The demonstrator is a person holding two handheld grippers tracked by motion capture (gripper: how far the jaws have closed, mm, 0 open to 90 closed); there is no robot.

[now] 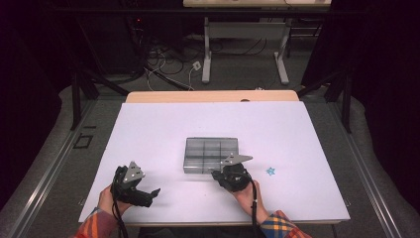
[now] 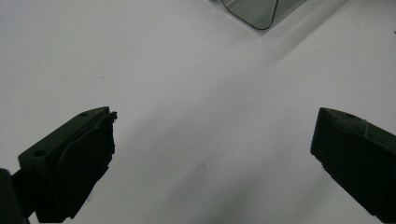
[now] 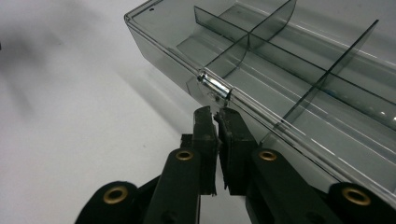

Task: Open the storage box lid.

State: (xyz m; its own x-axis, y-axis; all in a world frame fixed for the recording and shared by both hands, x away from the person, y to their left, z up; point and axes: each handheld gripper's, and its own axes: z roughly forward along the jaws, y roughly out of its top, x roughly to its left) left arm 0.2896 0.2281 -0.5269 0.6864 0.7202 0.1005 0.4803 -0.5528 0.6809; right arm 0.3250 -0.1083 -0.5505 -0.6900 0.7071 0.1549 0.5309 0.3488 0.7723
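The right gripper (image 3: pixel 215 114) points forward with jaws pressed together at the small metal latch (image 3: pixel 214 87) of the smoky transparent plastic compartment box (image 1: pixel 212 153) – mid-table. The left gripper (image 1: pixel 147 194) rests low on the white table (image 1: pixel 158 129), jaws wide apart – it holds nothing.

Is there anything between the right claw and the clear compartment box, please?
Nothing visible does. The right claw, its jaws shut, sits right at the near wall of the compartment box, just below its small metal clasp. The blue star lies off to the side.
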